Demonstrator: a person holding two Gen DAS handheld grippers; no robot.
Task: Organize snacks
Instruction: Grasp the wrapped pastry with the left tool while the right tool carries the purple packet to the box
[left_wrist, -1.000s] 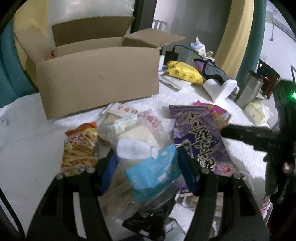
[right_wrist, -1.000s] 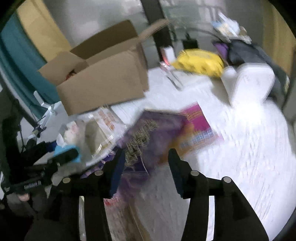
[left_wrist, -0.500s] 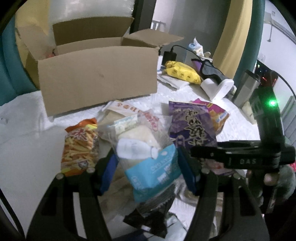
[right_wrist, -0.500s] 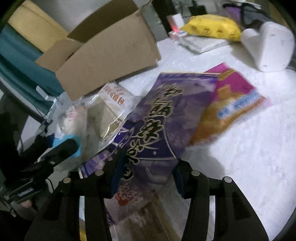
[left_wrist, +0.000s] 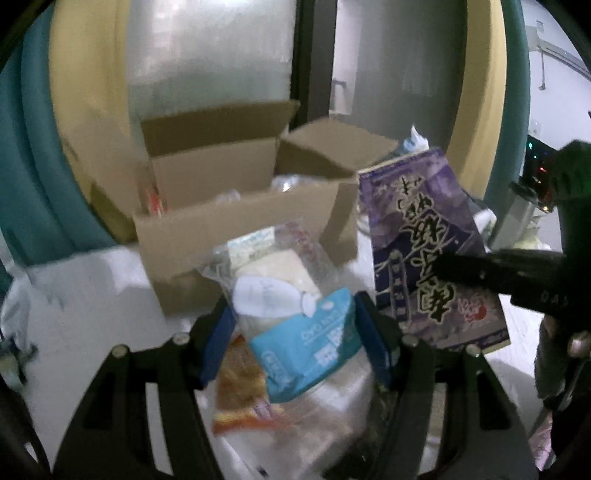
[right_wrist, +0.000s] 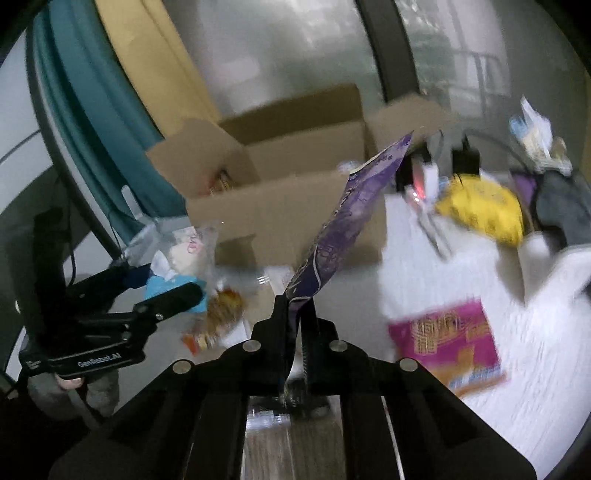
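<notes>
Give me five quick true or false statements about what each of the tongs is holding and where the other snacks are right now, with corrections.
1. The right tongs are shut on the purple snack bag. True.
2. The left tongs are empty. False: they grip a clear bag with a blue label.
3. The cardboard box has its flaps open. True.
4. The pink snack packet is inside the box. False: it lies on the white cloth.
5. The yellow bag is held up in the air. False: it rests at the far end of the table.
</notes>
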